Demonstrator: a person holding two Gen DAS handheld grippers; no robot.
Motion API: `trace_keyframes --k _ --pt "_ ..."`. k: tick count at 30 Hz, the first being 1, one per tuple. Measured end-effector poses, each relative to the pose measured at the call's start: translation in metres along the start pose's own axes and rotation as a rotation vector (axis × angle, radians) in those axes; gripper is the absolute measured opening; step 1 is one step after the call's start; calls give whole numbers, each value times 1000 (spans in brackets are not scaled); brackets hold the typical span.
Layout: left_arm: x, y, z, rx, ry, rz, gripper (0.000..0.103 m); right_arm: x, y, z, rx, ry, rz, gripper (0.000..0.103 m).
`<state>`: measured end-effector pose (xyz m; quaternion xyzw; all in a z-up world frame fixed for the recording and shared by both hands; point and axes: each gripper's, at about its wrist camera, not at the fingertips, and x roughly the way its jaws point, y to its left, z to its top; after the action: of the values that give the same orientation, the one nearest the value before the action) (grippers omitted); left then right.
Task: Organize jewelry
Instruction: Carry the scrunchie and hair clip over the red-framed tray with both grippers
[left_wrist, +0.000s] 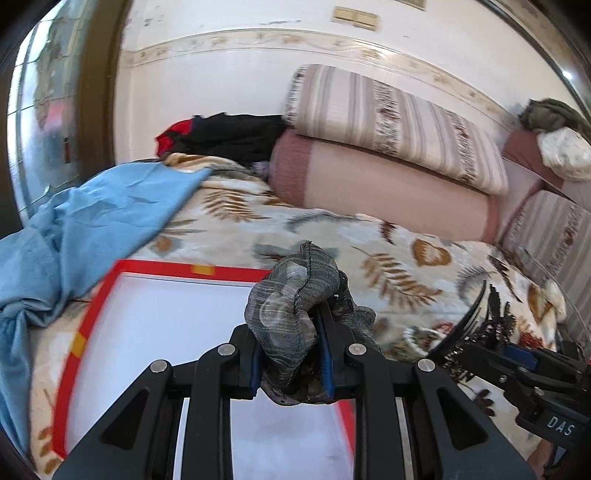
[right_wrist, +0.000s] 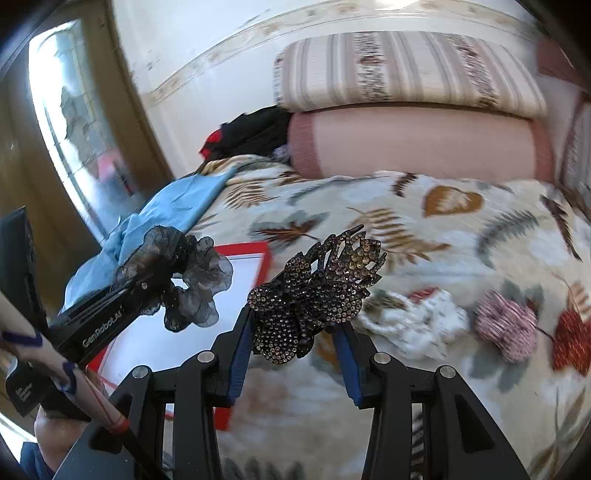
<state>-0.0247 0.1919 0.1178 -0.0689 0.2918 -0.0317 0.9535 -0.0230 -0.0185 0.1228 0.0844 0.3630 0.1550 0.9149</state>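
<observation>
My left gripper (left_wrist: 293, 332) is shut on a grey sheer scrunchie (left_wrist: 291, 302) and holds it above a white tray with a red rim (left_wrist: 88, 325). The same scrunchie (right_wrist: 192, 280) and left gripper (right_wrist: 155, 277) show in the right wrist view over the tray (right_wrist: 264, 266). My right gripper (right_wrist: 295, 325) is shut on a dark rhinestone hair clip (right_wrist: 314, 291), held above the bed. That clip (left_wrist: 487, 317) and right gripper (left_wrist: 480, 343) show at the right of the left wrist view.
A leaf-print bedspread (right_wrist: 443, 229) covers the bed. A white scrunchie (right_wrist: 413, 321) and a pink-and-white scrunchie (right_wrist: 508, 328) lie on it to the right. Blue cloth (left_wrist: 92, 214) lies left of the tray. Pillows (left_wrist: 388, 158) and dark clothes (left_wrist: 229, 136) sit at the back.
</observation>
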Motion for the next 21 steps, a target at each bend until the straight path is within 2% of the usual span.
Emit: trace_keyframes --k 7,15,21 --pt "13 68 15 -116 30 97 22 36 46 18 -71 80 74 47" --pt "43 120 27 -198 91 179 22 91 93 40 -109 188 144 47" --pt "69 143 24 -243 177 182 22 128 112 47 -115 260 163 47"
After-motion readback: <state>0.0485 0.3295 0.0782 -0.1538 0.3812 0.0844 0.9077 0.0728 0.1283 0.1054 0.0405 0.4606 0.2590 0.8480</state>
